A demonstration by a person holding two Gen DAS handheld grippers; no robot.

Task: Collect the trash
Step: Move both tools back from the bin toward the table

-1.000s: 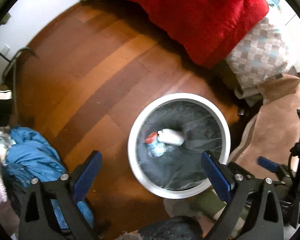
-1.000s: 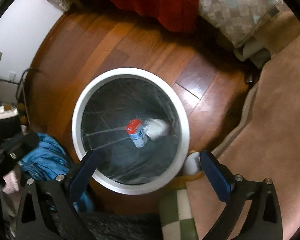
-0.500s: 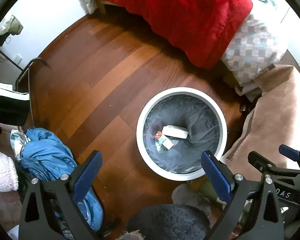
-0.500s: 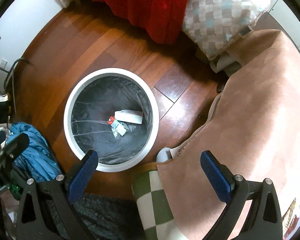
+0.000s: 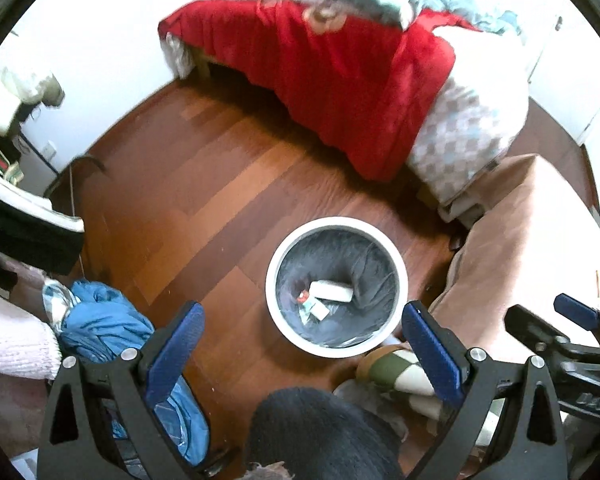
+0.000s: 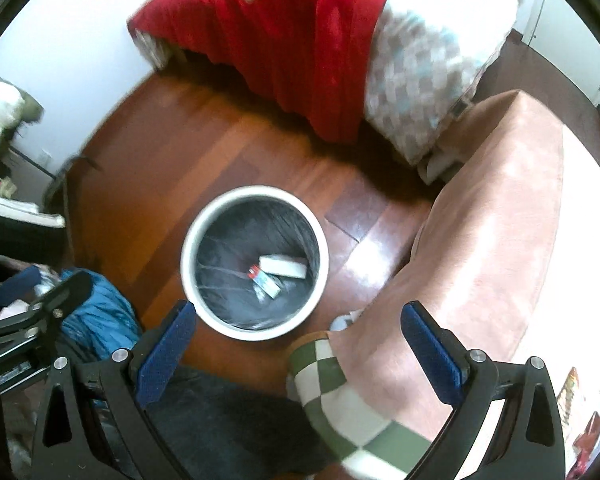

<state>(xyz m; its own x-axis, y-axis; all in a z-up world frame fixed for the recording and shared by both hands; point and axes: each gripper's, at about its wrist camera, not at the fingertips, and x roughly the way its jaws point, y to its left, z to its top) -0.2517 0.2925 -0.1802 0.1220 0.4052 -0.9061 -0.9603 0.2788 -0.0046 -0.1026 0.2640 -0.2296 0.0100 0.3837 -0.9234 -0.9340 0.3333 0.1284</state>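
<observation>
Grippers gape; bin trash details blurred.

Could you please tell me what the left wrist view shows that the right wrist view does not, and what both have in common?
Only the left wrist view shows the right gripper, open at its right edge, and the round dark knitted item at the bottom. Only the right wrist view shows the left gripper at its left edge and most of the pink-brown suede-like cover. Both share the round white trash bin with a dark liner holding a white rectangular box, the red blanket and the crumpled blue cloth.
</observation>
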